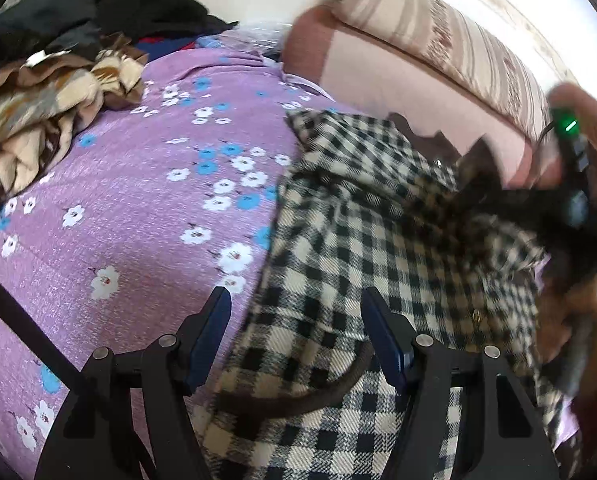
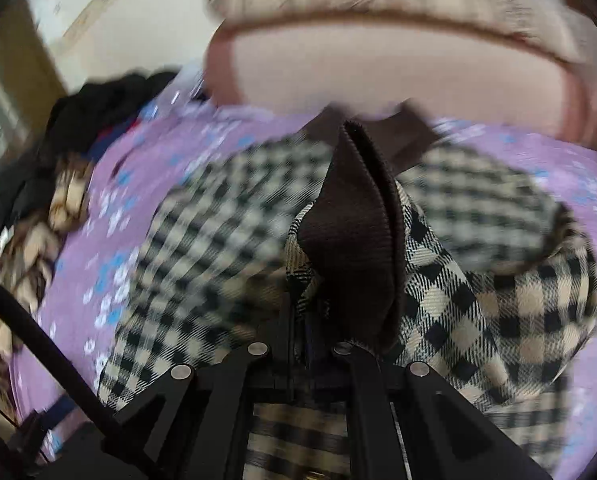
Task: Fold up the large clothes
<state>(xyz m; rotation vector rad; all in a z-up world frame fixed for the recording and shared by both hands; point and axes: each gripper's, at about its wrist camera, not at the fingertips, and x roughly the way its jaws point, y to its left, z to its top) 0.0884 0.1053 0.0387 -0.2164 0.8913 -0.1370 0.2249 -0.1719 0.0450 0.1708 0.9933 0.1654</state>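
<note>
floral purple bedsheet (image 1: 146, 208), pink headboard (image 1: 398, 76), heaped clothes (image 1: 58, 60)

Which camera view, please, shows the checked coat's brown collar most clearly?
The right wrist view: the brown collar fills the centre, pinched in the right tongs. The left wrist view shows only a blurred brown patch at the far edge.

The garment (image 1: 362, 240) is a black-and-cream checked woven jacket with dark brown ribbed trim. It lies partly spread on the bed, crumpled and folded over itself in places. A gold-coloured button (image 1: 477, 316) shows on the front panel. A brown-edged curved seam (image 1: 318, 396) crosses the lower section. In the right wrist view, a brown ribbed part (image 2: 358, 232) stands upright, raised above the checked fabric (image 2: 498, 300) around it.
</note>
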